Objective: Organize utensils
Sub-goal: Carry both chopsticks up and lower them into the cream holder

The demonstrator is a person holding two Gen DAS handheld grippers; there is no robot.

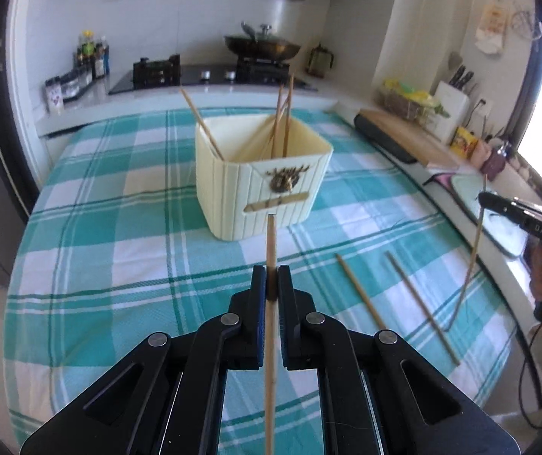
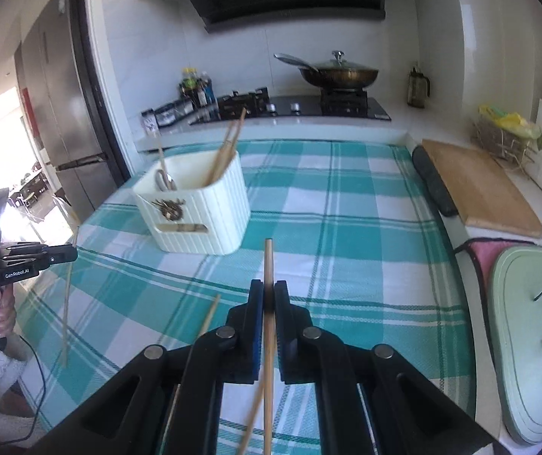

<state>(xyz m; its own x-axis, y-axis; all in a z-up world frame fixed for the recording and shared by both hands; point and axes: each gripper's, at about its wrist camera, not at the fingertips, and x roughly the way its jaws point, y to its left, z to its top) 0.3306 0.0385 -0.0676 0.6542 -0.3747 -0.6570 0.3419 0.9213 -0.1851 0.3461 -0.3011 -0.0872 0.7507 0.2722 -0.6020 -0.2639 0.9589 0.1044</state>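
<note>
Both claws carry one chopstick each toward the cream holder.

The left claw (image 1: 271, 276) is pinched on a chopstick (image 1: 271, 239) aimed at the holder (image 1: 259, 178), which stands on the checked table (image 1: 119, 265) and already contains several sticks. Two loose chopsticks (image 1: 362, 292) lie right of it, apart from the holder. The right claw (image 2: 269, 295) pinches another chopstick (image 2: 268, 265); nothing blocks either approach path.

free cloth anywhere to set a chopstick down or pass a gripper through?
Free: the checked cloth between the cream holder and the wooden board, and the strip between the holder and the stove counter. Crowded: near right, where two loose chopsticks lie under the right gripper.
</note>
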